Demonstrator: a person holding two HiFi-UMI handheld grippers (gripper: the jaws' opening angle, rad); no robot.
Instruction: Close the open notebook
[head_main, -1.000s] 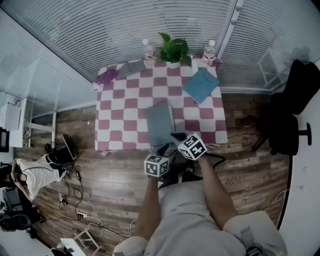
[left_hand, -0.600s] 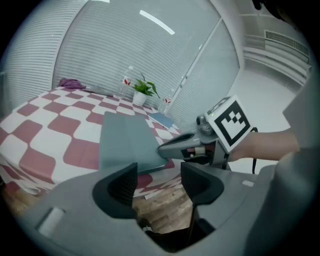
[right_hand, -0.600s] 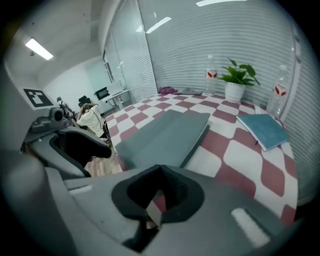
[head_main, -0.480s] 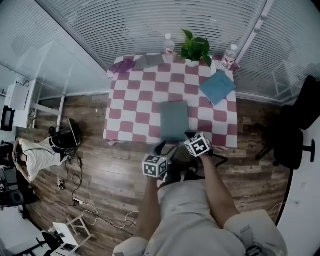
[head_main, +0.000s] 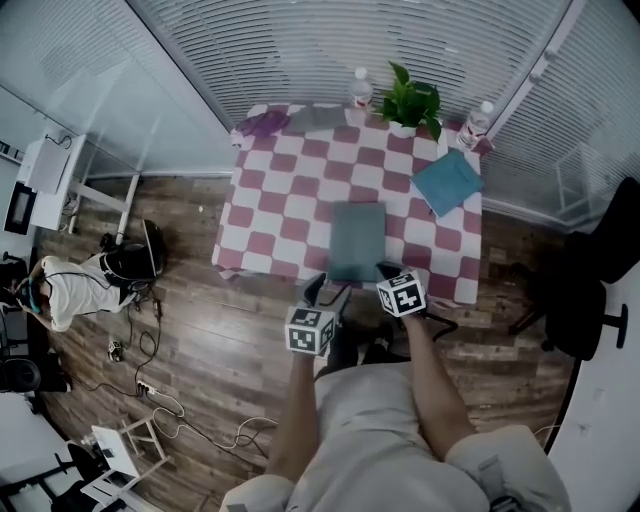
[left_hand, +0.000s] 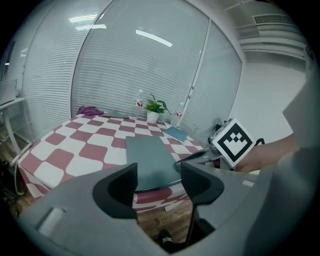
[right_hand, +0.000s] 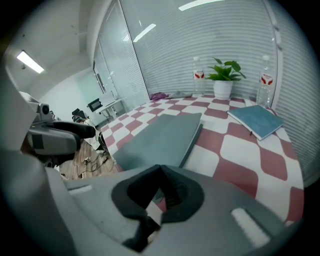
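A grey-green notebook (head_main: 358, 240) lies closed and flat on the red-and-white checked table (head_main: 275, 200), near its front edge. Both grippers hang just off that edge, in front of the notebook. My left gripper (head_main: 328, 293) is open with nothing between its jaws; in the left gripper view the notebook (left_hand: 150, 155) shows beyond the left gripper (left_hand: 159, 170). My right gripper (head_main: 387, 270) has its jaw tips together and holds nothing. In the right gripper view the right gripper (right_hand: 160, 169) sits short of the notebook (right_hand: 162, 137), not touching it.
A blue notebook (head_main: 447, 182) lies at the table's far right. Along the back edge stand a potted plant (head_main: 410, 100), two water bottles (head_main: 360, 88) (head_main: 477, 125), a purple cloth (head_main: 262, 125) and a grey item (head_main: 315, 118). A person (head_main: 70, 290) sits on the floor left; an office chair (head_main: 590, 290) stands right.
The head view has swung, so the table now sits further right and up. Both grippers have eased back slightly from the notebook's near edge. The notebook stays closed.
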